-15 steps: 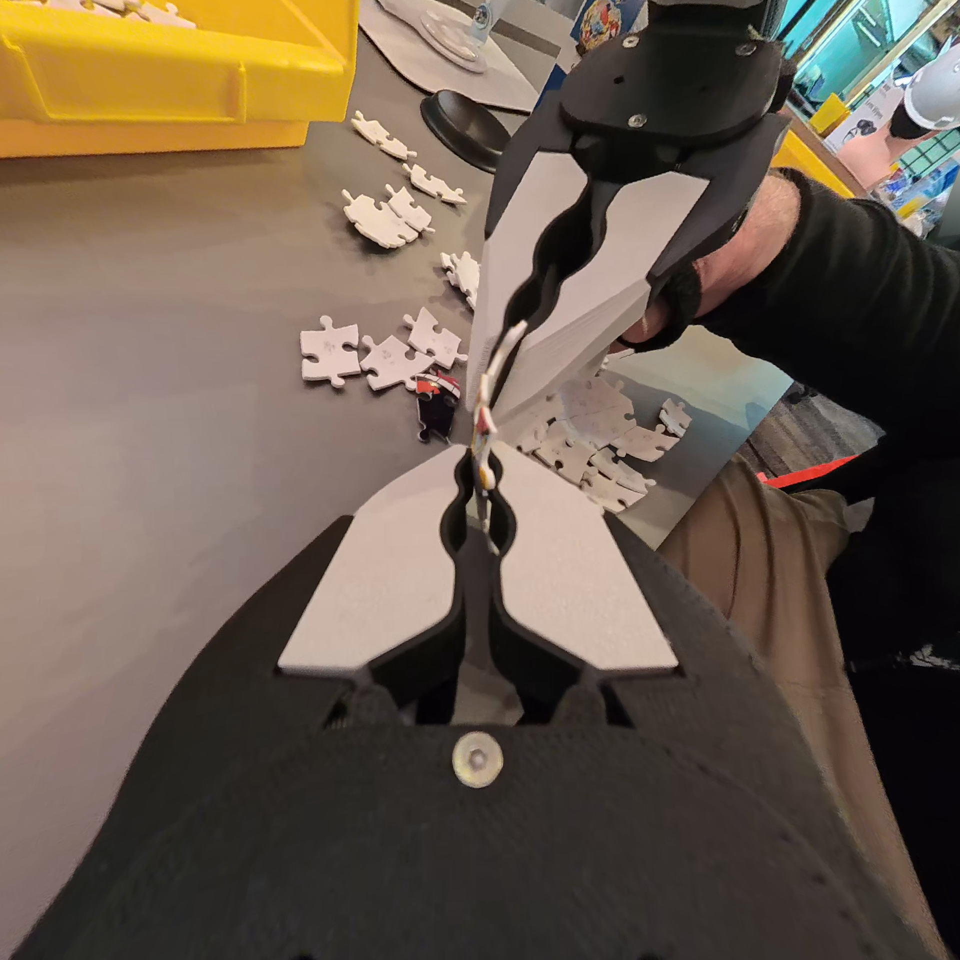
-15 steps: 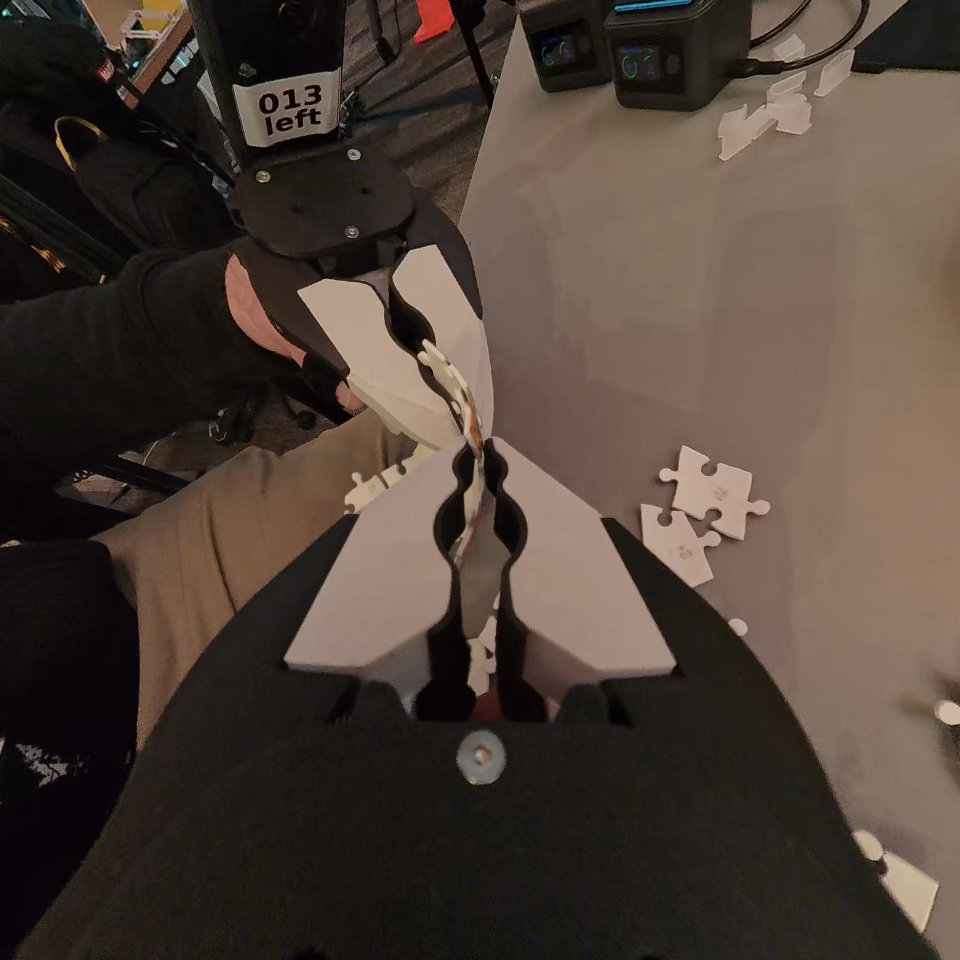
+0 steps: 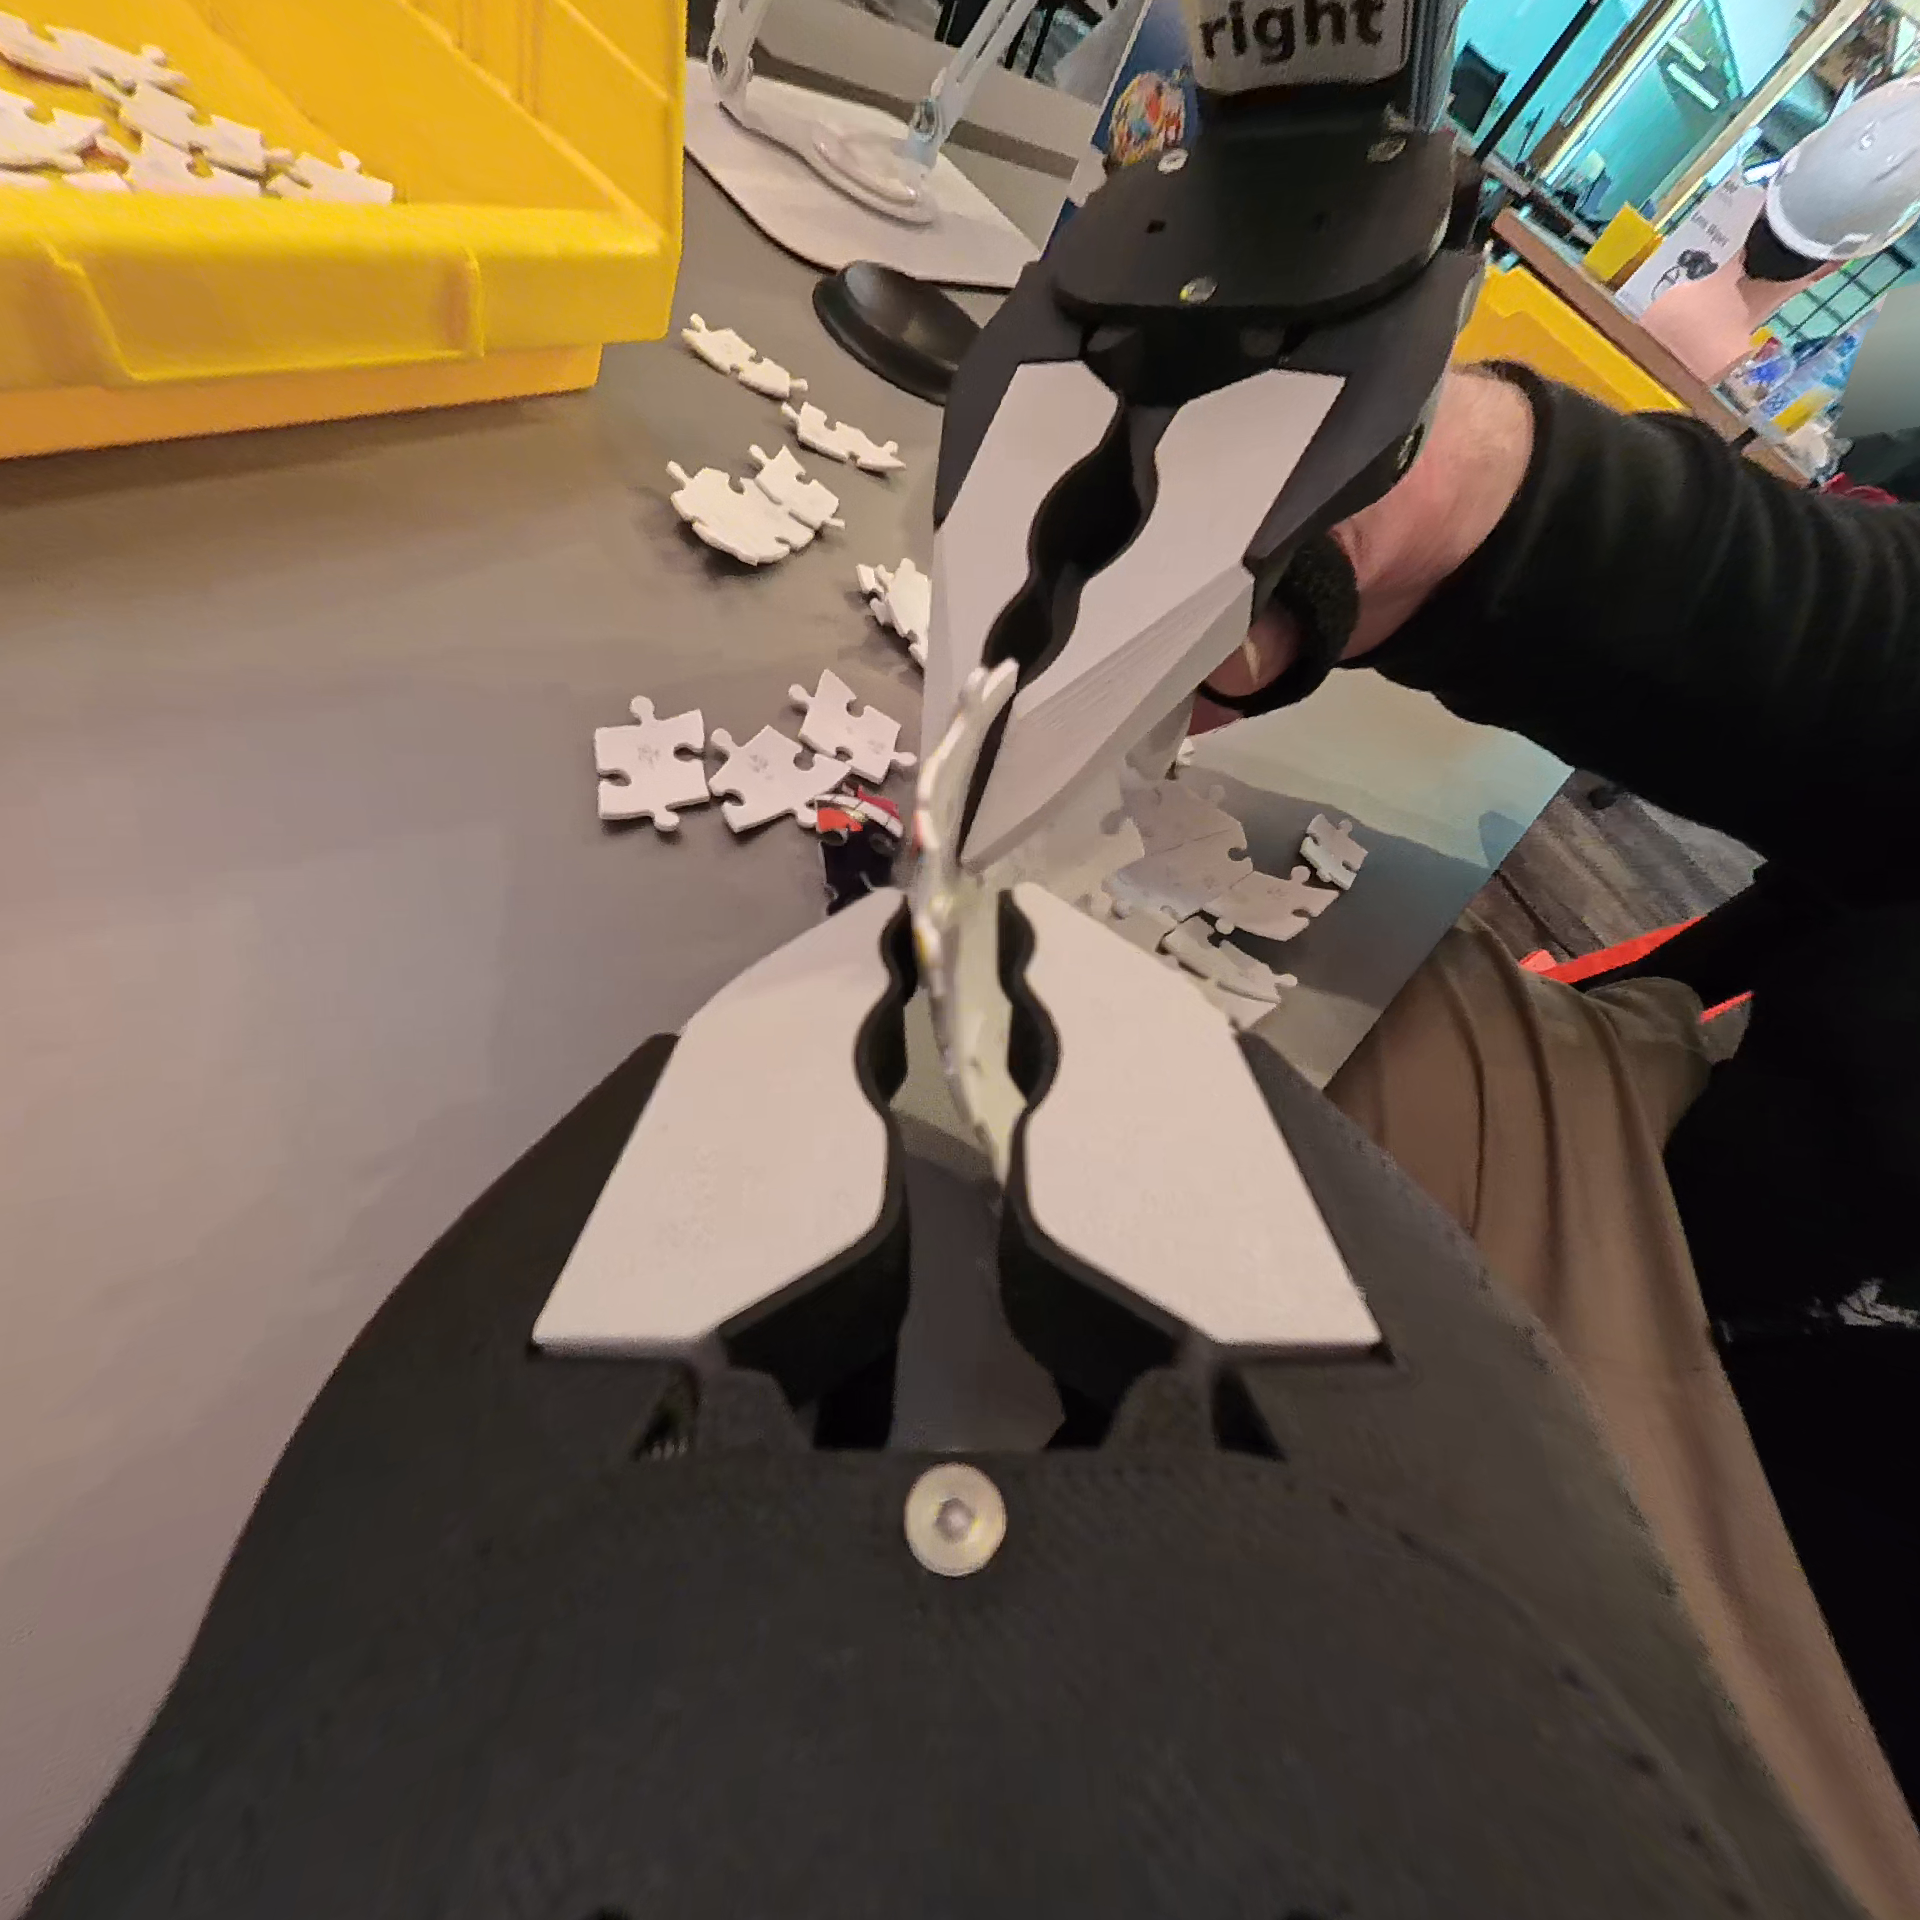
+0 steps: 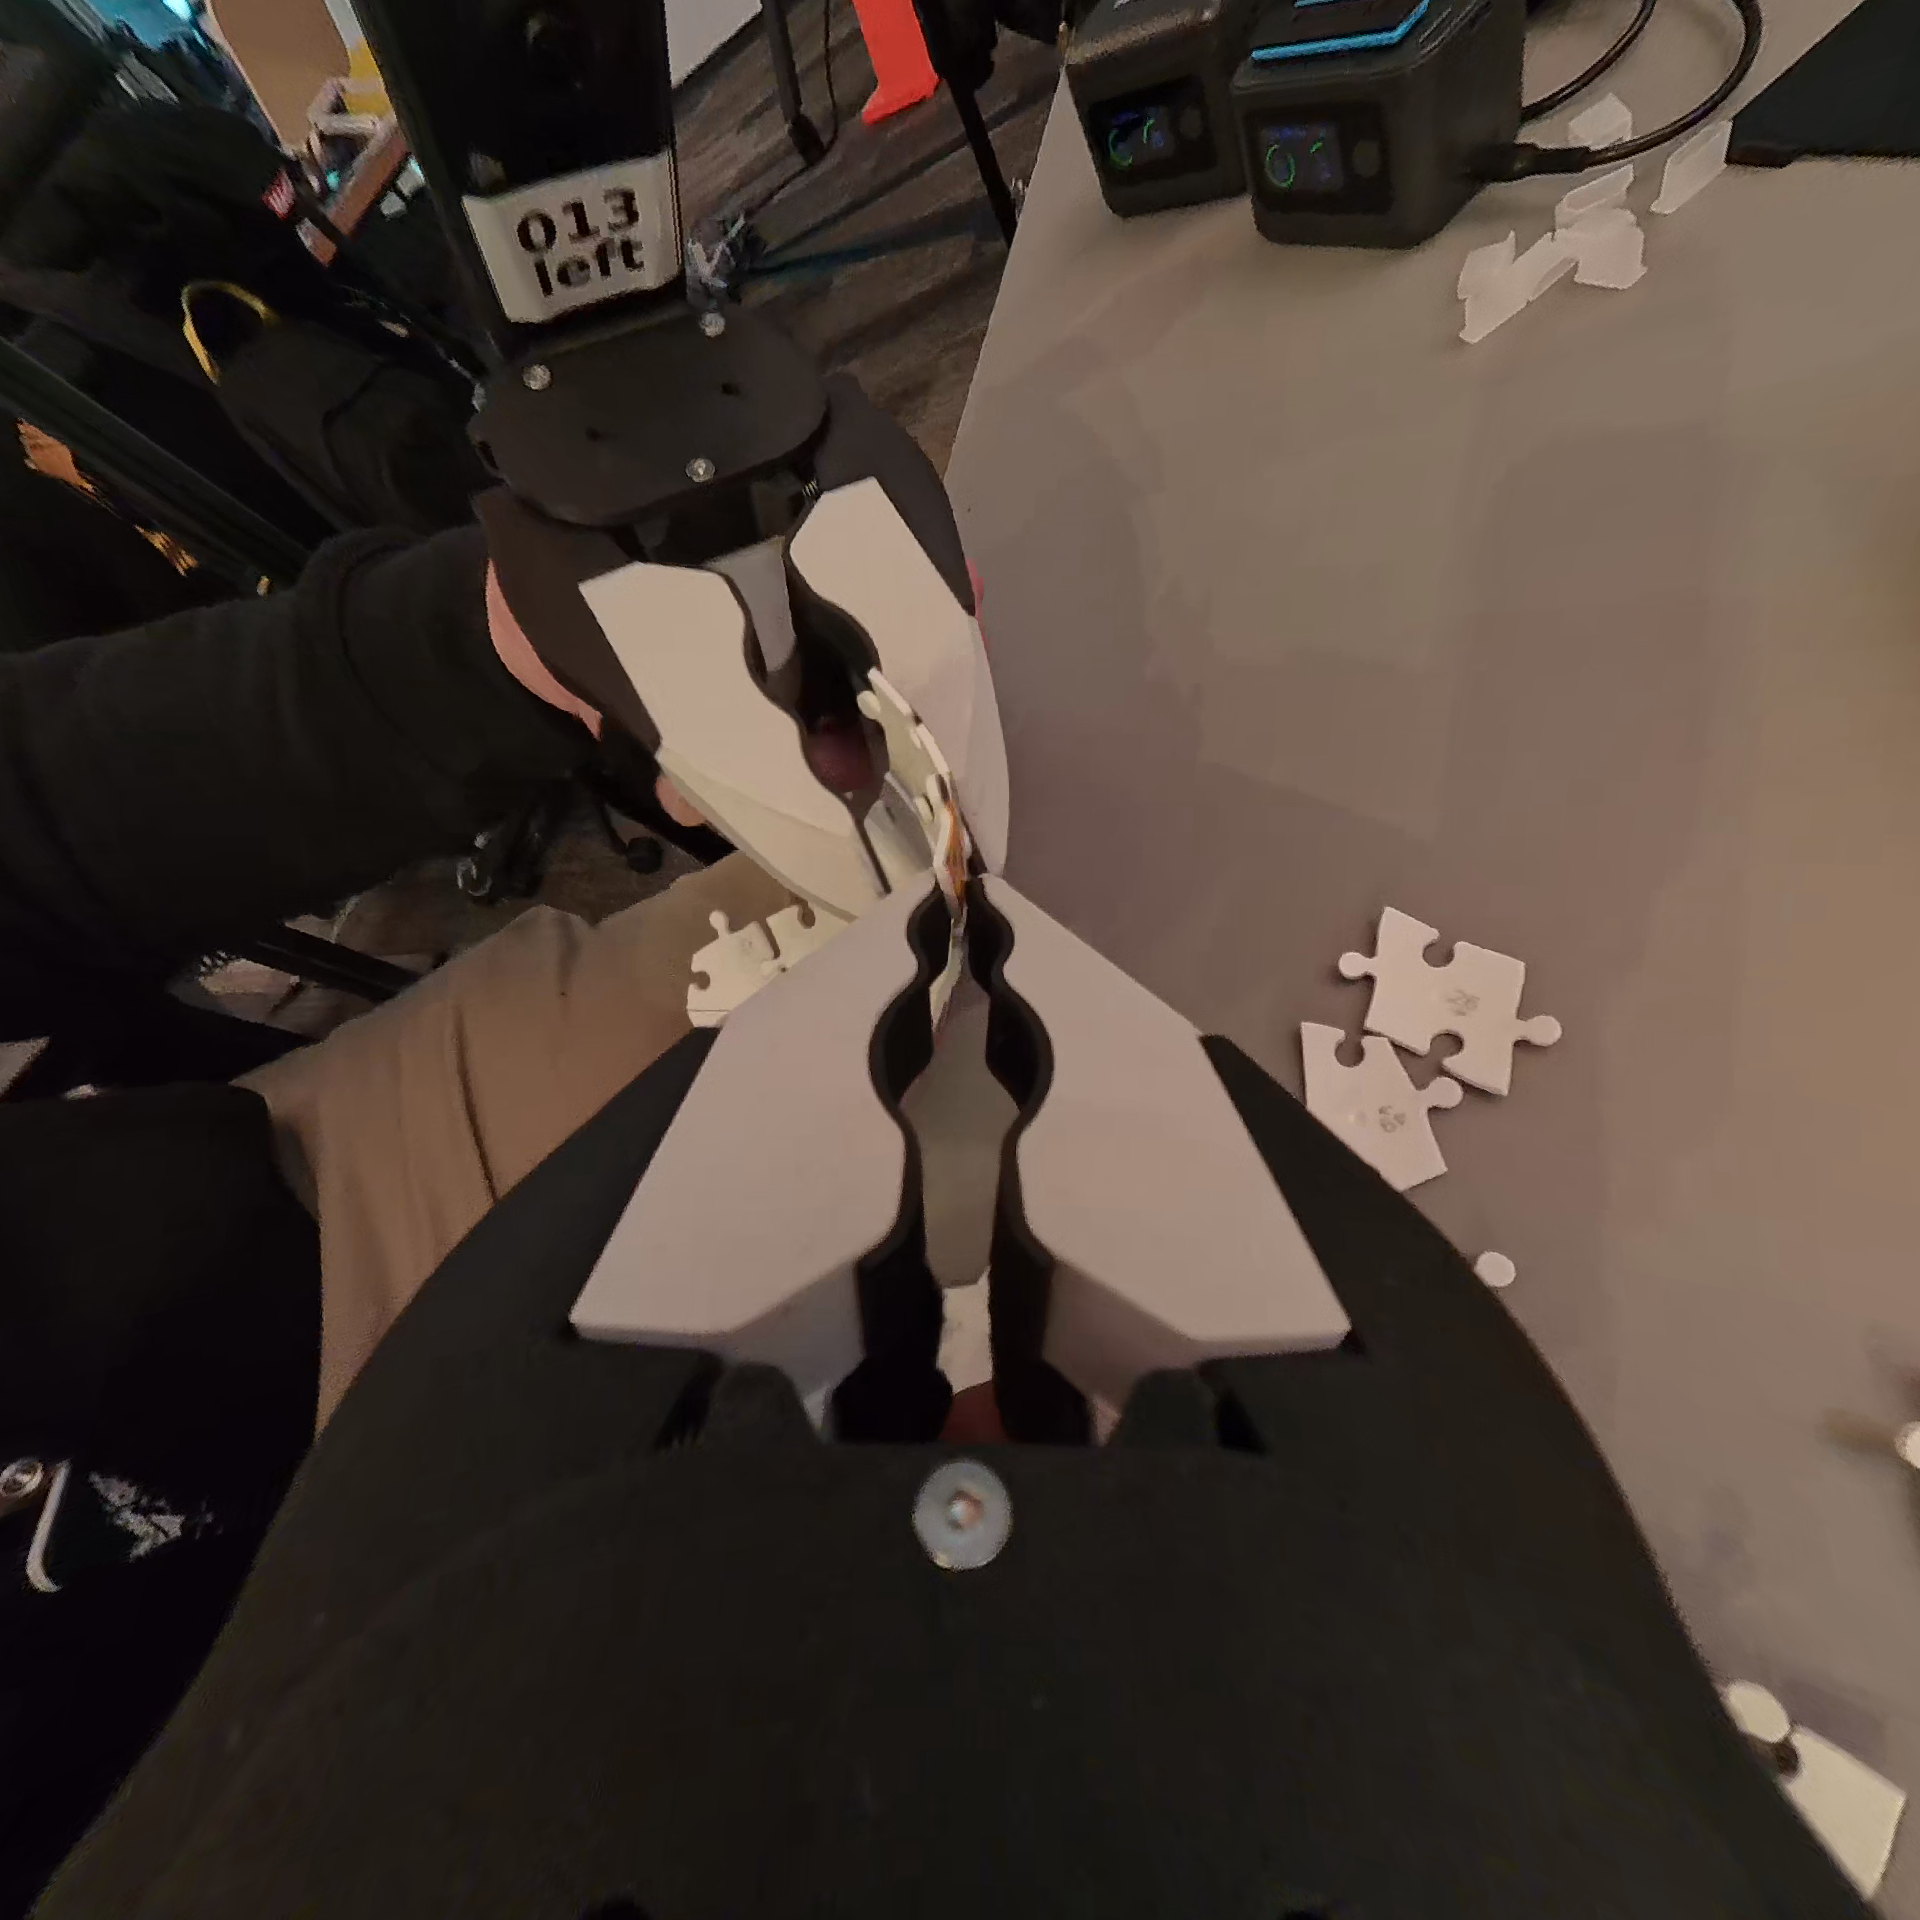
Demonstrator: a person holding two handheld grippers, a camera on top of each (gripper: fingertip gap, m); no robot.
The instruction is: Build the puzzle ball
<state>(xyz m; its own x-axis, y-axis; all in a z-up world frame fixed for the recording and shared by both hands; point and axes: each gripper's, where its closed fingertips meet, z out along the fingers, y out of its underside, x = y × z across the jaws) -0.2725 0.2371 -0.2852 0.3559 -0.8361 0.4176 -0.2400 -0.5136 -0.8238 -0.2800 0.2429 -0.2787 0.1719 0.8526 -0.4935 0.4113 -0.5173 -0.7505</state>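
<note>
A curved strip of joined puzzle pieces (image 3: 951, 790) stands edge-on between the two grippers, above the table's edge. My right gripper (image 4: 956, 891) is shut on its one end; it also shows in the left wrist view (image 3: 951, 836), coming down from above. My left gripper (image 3: 954, 902) has its jaws parted around the other end of the strip, which leans on the right-hand finger (image 3: 1143, 1143). In the right wrist view the strip (image 4: 920, 748) lies against one finger of the left gripper (image 4: 930, 868).
A yellow bin (image 3: 312, 291) with white pieces stands at the back left. Loose white pieces (image 3: 727, 769) and a pile (image 3: 1195, 862) lie on the grey table (image 3: 312, 831). Two pieces (image 4: 1423, 1029) lie right; black devices (image 4: 1320, 135) stand behind. A person's leg (image 3: 1507, 1143) is beside the table. Left and right tips are no more than a few centimetres apart.
My left gripper's jaws have opened wider around the strip. The right gripper has kept its grip on the strip, and the strip now shows a longer white edge.
</note>
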